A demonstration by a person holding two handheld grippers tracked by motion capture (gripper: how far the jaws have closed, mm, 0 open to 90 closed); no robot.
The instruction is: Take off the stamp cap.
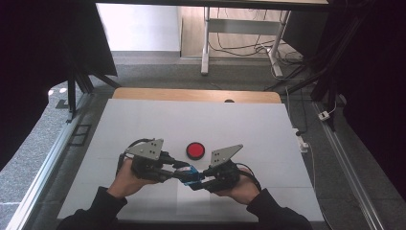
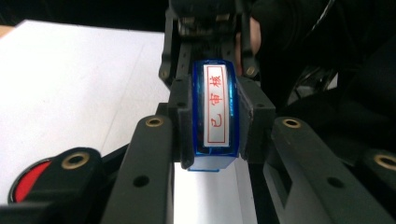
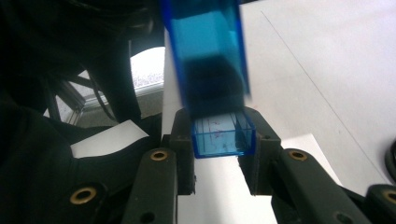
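Near the table's front edge, left gripper [image 1: 178,171] and right gripper [image 1: 198,180] both clamp the blue stamp [image 1: 190,174], held above the white sheet [image 1: 191,203]. Cap looks partly pulled (red characters exposed); inking at the red ink pad [image 1: 195,150] and stamping remain.

- The high view looks forward and down from above the person's side, taking in the whole white table [image 1: 201,124], the floor beyond it and a far desk frame [image 1: 239,33].
- The left gripper view sits close behind its own jaws, facing right across the table toward the other hand, very near the blue stamp [image 2: 215,112].
- The right gripper view looks left along its jaws, equally near.
- All three views share the blue stamp [image 3: 219,93] [image 1: 190,175] at the table's near middle.
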